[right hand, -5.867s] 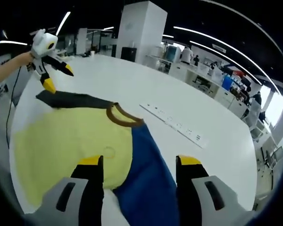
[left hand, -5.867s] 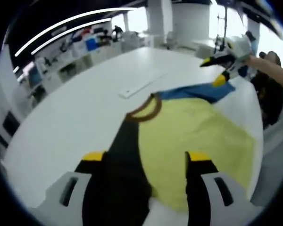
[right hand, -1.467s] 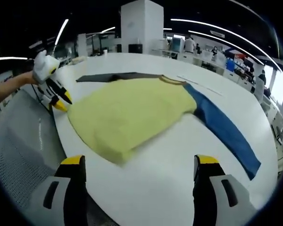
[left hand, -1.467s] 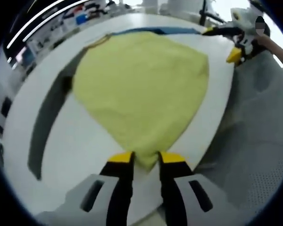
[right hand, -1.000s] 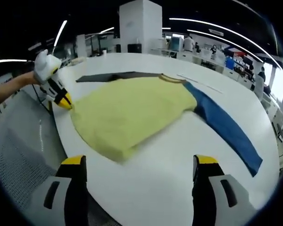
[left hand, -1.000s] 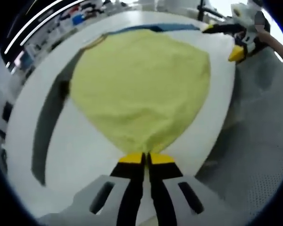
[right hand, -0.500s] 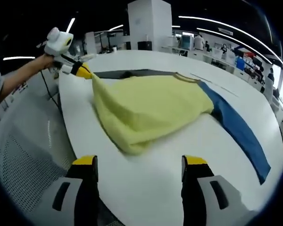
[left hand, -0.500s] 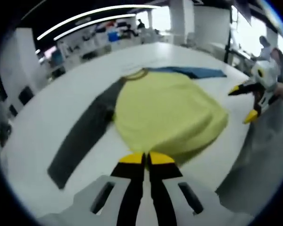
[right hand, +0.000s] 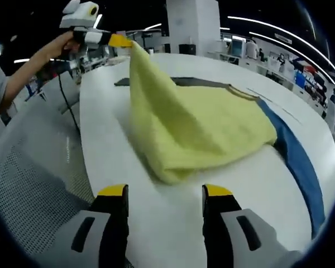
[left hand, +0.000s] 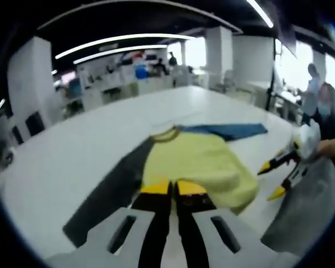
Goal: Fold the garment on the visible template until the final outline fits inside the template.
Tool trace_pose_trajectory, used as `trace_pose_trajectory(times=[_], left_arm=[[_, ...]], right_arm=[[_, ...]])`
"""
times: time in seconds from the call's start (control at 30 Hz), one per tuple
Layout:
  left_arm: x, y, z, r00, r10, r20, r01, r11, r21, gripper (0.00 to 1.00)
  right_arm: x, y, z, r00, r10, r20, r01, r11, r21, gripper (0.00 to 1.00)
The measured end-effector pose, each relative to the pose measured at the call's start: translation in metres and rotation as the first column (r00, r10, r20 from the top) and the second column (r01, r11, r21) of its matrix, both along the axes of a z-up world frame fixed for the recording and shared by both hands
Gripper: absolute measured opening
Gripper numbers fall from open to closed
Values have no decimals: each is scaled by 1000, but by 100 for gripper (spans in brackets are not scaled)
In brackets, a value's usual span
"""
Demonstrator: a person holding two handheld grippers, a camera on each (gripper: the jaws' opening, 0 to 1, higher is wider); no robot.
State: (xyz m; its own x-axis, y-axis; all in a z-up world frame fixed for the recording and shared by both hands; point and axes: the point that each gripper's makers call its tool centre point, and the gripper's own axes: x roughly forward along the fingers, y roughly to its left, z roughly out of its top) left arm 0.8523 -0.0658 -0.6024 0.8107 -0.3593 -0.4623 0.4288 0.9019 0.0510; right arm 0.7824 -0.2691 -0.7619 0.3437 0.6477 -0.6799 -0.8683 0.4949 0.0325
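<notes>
A long-sleeved shirt with a yellow body (right hand: 212, 120), a black sleeve (left hand: 111, 190) and a blue sleeve (right hand: 301, 162) lies on a white round table (right hand: 251, 190). My left gripper (left hand: 171, 188) is shut on a corner of the yellow hem. In the right gripper view the left gripper (right hand: 120, 40) holds that corner high above the table, so the cloth hangs like a tent. My right gripper (right hand: 164, 192) stands open over the table's near edge, just short of the shirt's bunched lower corner. The right gripper (left hand: 271, 181) also appears open at the right, held by a person's hand.
A grey perforated surface (right hand: 33, 178) runs beside the table's curved edge. A person (left hand: 324, 111) stands at the table's right side. White pillars, shelves and desks fill the room behind. Bare table top lies around the shirt (left hand: 61, 162).
The left gripper has lifted the yellow hem corner well higher off the table. The right gripper has moved closer to the shirt's lower corner, still open.
</notes>
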Motion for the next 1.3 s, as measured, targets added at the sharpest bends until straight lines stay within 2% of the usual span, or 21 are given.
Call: trace_pose_trajectory(times=[0.1,0.23,0.37,0.47,0.57,0.67,0.73,0.8,0.9,1.07,1.23,1.3], left_arm=[[4,-1,13,1000,3,28,-3,1000,-23,0],[10,-4,26,998,2,58,-1,1000,-17,0],[20,-3,35,997,9,79,-7,1000,-18,0],[26,-1,38,996,14,87,-13,1000,-9,0],[31,0,39,996,11,90,-12,1000,4,0],[33,1,40,996,9,92,-10,1000,12,0],[33,3,42,996,13,94,-14,1000,12,0],[34,4,43,995,14,96,-15,1000,12,0],[33,7,44,995,14,98,-16,1000,18,0],[35,13,43,996,20,92,-22,1000,21,0],[36,17,40,996,22,81,-24,999,26,0],[37,20,38,997,28,77,-30,999,27,0]], right_arm=[[1,3,0,1000,6,-2,-6,1000,5,52],[9,7,3,1000,-16,-3,16,999,33,51],[23,10,4,999,-50,8,50,997,54,50],[27,18,5,999,-41,25,40,998,58,48],[27,29,1,1000,-10,14,9,999,52,44],[29,42,2,999,11,43,-14,997,72,46],[29,49,0,999,15,36,-18,997,72,47],[31,54,-1,998,24,52,-28,997,69,47],[40,59,-1,995,26,95,-33,997,71,50],[54,67,2,992,21,123,-32,995,93,53],[67,67,-1,996,4,92,-13,995,97,55],[66,65,-2,996,8,85,-15,996,84,48]])
